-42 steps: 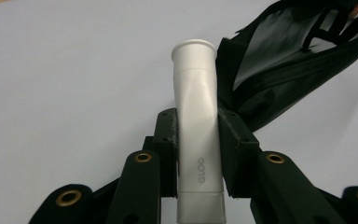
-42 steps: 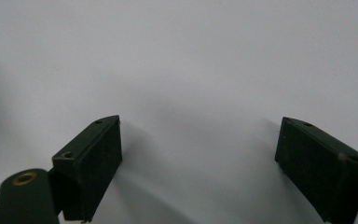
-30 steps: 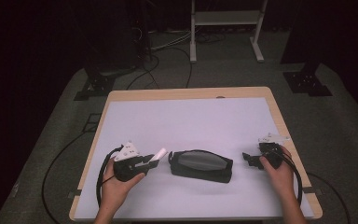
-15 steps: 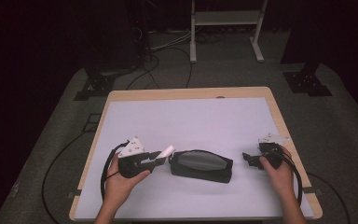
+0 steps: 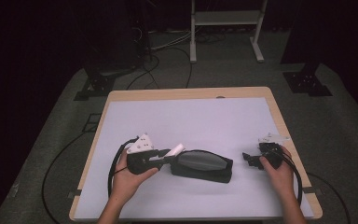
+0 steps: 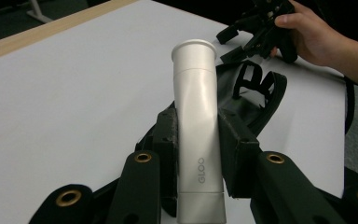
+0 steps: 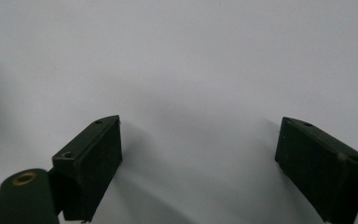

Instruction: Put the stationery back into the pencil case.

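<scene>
A white tube [image 6: 197, 126] marked GLOO is clamped between the jaws of my left gripper [image 6: 196, 140]; its cap end points toward a black pouch [image 6: 254, 95]. From above, the left gripper [image 5: 164, 154] holds the tube [image 5: 175, 150] against the left end of the black pouch [image 5: 200, 165], which lies near the table's front. My right gripper [image 5: 248, 159] rests on the table to the pouch's right, apart from it. The right gripper [image 7: 198, 158] has its jaws spread wide over bare white tabletop, nothing between them.
The white table top [image 5: 191, 121] has a wooden rim [image 5: 186, 93]. Black cables [image 5: 114, 170] loop from each gripper near the front edge. A white stand [image 5: 226, 28] and dark equipment feet [image 5: 307, 79] sit on the floor behind.
My left gripper has carried the white tube to the right, up to the pouch's left end. The right gripper has stayed where it was.
</scene>
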`<control>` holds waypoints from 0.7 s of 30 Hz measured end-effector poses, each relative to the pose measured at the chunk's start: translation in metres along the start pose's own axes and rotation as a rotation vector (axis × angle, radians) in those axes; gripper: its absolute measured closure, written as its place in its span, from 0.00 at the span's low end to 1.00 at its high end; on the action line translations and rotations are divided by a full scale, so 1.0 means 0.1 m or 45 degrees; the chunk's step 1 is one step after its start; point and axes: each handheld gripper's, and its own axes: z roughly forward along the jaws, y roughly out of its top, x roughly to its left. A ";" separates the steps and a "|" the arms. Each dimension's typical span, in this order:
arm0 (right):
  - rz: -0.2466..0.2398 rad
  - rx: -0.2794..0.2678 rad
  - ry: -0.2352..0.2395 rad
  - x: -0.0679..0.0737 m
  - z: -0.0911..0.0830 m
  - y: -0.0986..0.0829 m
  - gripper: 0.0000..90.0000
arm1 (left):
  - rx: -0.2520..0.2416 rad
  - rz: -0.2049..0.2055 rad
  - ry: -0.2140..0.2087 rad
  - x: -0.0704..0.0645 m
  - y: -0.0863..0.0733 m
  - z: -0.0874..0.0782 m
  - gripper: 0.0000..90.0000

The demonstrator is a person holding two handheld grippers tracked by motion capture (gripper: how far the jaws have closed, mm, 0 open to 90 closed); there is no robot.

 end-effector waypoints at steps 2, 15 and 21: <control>0.000 0.000 0.000 0.00 0.00 0.00 0.15 | 0.003 0.007 -0.009 0.00 0.02 0.03 0.78; 0.000 0.000 0.000 0.00 0.00 0.00 0.15 | 0.003 0.019 -0.075 -0.01 0.12 0.22 0.78; -0.001 -0.001 0.000 0.00 0.00 0.00 0.15 | 0.015 0.026 -0.104 -0.01 0.13 0.32 0.78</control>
